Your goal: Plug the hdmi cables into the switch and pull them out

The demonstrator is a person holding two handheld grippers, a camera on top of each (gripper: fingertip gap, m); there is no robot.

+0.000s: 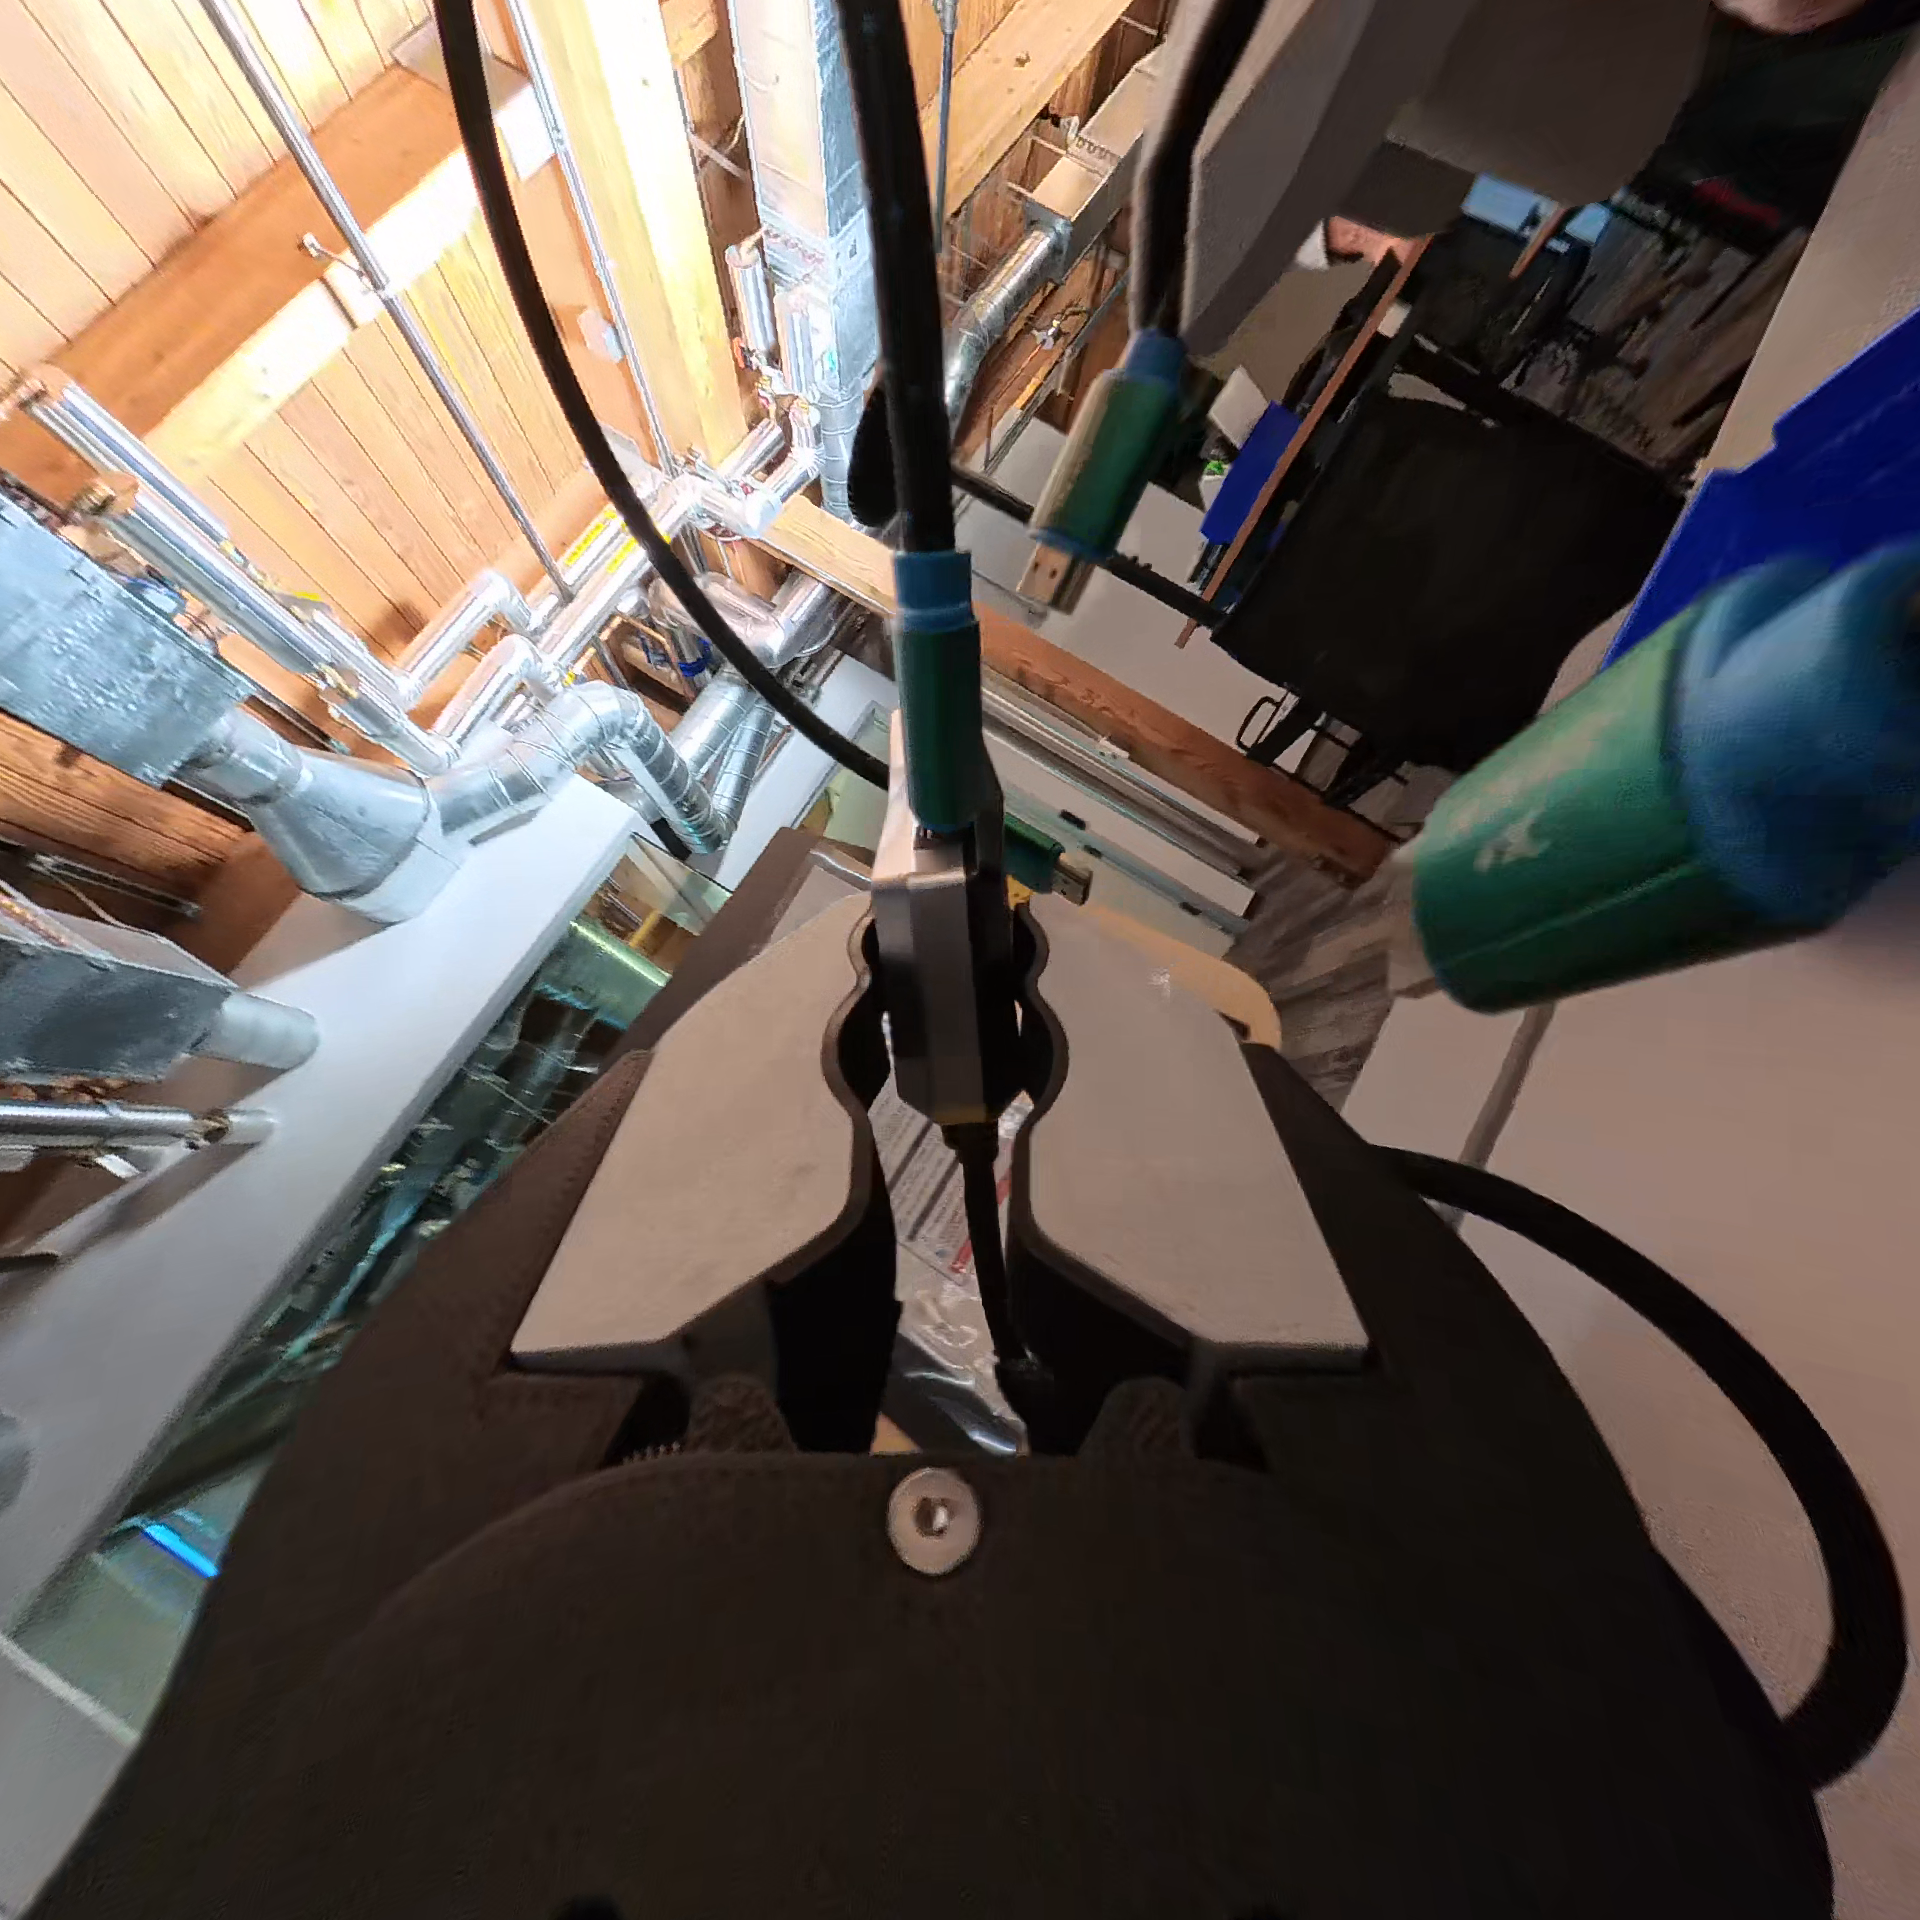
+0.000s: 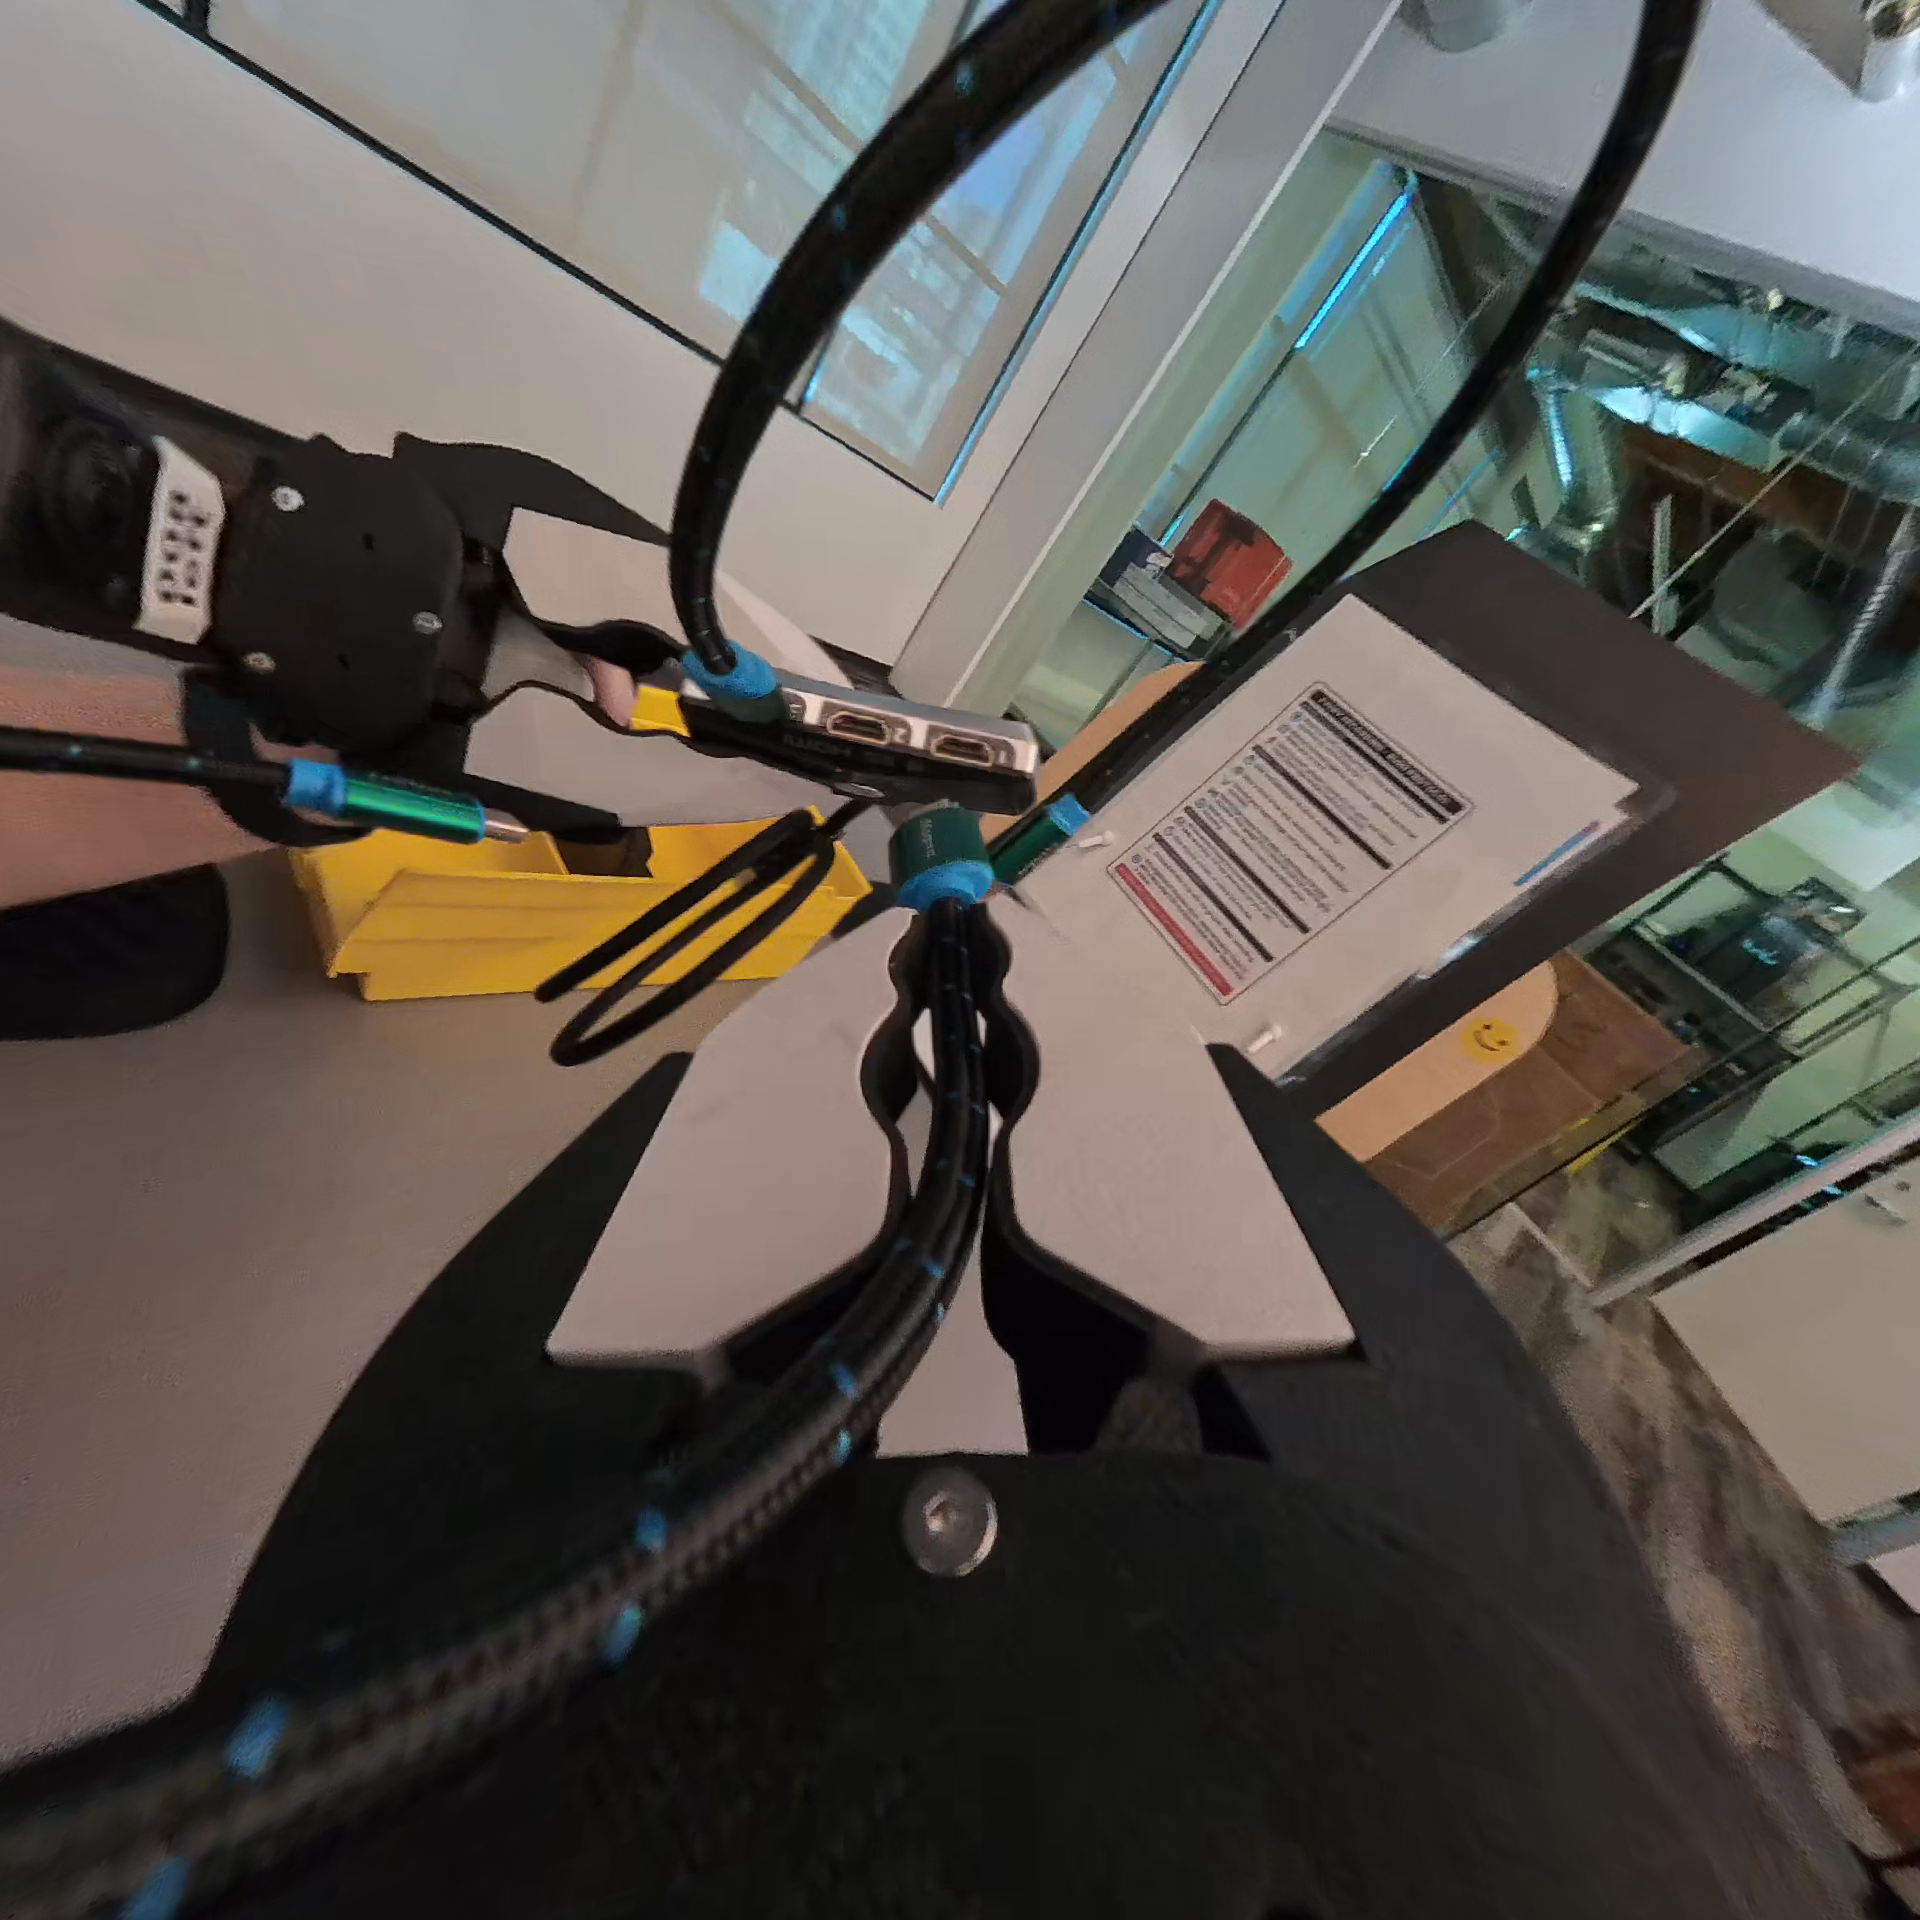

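My left gripper (image 1: pixel 945 935) is shut on the silver HDMI switch (image 1: pixel 925 997) and holds it in the air. One green HDMI plug with a blue collar (image 1: pixel 935 717) sits in the switch's end port. In the right wrist view the switch (image 2: pixel 914 743) shows two empty ports beside that plug (image 2: pixel 732 681). My right gripper (image 2: pixel 951 935) is shut on two braided black cables just behind a second green plug (image 2: pixel 940 847), which points at the switch from just below, apart from it. A third green plug (image 2: pixel 416 810) hangs loose under the left gripper (image 2: pixel 582 675).
A yellow bin (image 2: pixel 468 914) stands on the grey table (image 2: pixel 260 1143) below the switch, with thin black cable loops (image 2: pixel 686 935) in front. A dark board with a printed sheet (image 2: pixel 1299 831) stands to the right. A large cable loop (image 2: pixel 831 260) arcs overhead. A blue bin (image 1: pixel 1829 457) shows at right.
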